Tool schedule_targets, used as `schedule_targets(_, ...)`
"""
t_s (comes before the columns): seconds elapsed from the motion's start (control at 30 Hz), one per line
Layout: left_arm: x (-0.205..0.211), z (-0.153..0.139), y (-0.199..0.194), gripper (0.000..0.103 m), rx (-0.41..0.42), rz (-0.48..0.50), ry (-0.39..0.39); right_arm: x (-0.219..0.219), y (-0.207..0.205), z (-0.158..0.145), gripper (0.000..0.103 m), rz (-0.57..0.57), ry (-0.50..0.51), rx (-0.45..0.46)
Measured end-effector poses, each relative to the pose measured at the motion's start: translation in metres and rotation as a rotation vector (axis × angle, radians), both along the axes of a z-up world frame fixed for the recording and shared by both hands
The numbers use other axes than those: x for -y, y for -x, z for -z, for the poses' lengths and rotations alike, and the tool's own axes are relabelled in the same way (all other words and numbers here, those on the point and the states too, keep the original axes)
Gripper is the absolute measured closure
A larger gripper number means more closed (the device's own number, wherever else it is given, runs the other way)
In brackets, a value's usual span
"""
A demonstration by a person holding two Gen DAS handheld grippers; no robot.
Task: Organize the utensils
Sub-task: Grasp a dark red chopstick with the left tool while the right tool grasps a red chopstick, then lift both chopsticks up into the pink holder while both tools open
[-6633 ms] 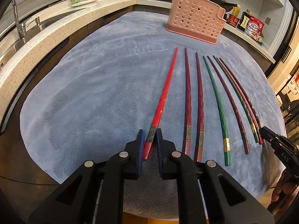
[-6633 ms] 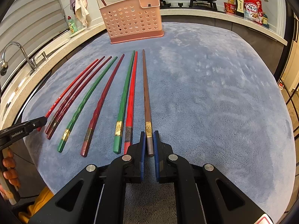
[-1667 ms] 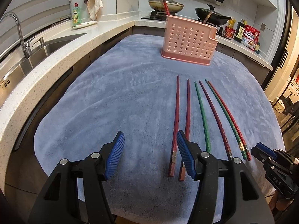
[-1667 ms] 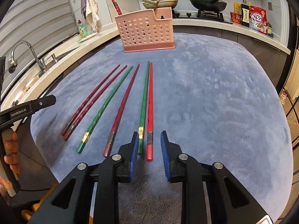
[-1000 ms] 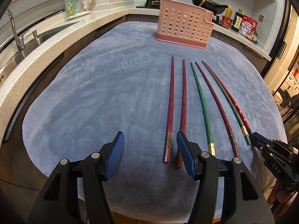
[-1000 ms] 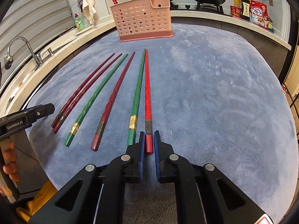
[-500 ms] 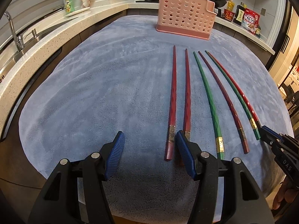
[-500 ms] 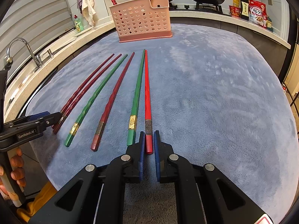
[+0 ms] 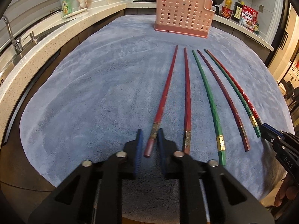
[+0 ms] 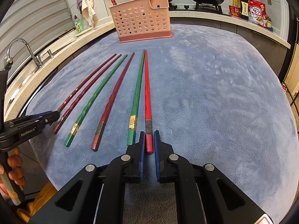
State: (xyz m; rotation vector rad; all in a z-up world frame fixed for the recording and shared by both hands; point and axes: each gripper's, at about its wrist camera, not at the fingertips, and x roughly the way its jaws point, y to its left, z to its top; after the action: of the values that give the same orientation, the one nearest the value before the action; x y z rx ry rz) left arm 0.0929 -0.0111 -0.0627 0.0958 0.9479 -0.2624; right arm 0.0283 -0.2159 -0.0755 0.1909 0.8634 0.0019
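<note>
I count six chopsticks flat on the blue mat [image 10: 214, 93], before the pink rack [image 10: 142, 18]. My right gripper [image 10: 149, 141] clamps the red one [image 10: 147, 93]; my left gripper [image 9: 149, 140], blurred, seems nearly closed around the leftmost dark-red one [image 9: 164, 97].

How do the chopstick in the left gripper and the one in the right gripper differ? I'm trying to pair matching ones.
Colour: the left chopstick is dark red, the right chopstick bright red.
Band: the left chopstick's band looks gold, the right chopstick's grey.
Neighbours: the left chopstick lies apart from the next one; the right chopstick lies close against a green chopstick.
Shared: each has its thick end between the jaws of its gripper, left gripper and right gripper, and points toward the pink basket.
</note>
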Motion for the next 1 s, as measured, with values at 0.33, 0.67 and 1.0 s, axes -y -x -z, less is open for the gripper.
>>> schedule_targets(0.33, -0.003, -0.006, -0.001, 0.095, -0.025, -0.013, 0.024, 0.007, 0.005, -0.011, 0.096, 0.016, -0.010, 0.015)
schedule_targets(0.67, -0.010, -0.043, -0.004, 0.095, 0.023, -0.017, 0.085, 0.022, 0.003, -0.055, 0.096, 0.041, -0.023, 0.102)
schedule_targets(1.0, -0.011, -0.112, -0.036, 0.096, 0.124, -0.018, 0.148, 0.051, -0.022, -0.128, 0.096, 0.069, -0.055, 0.254)
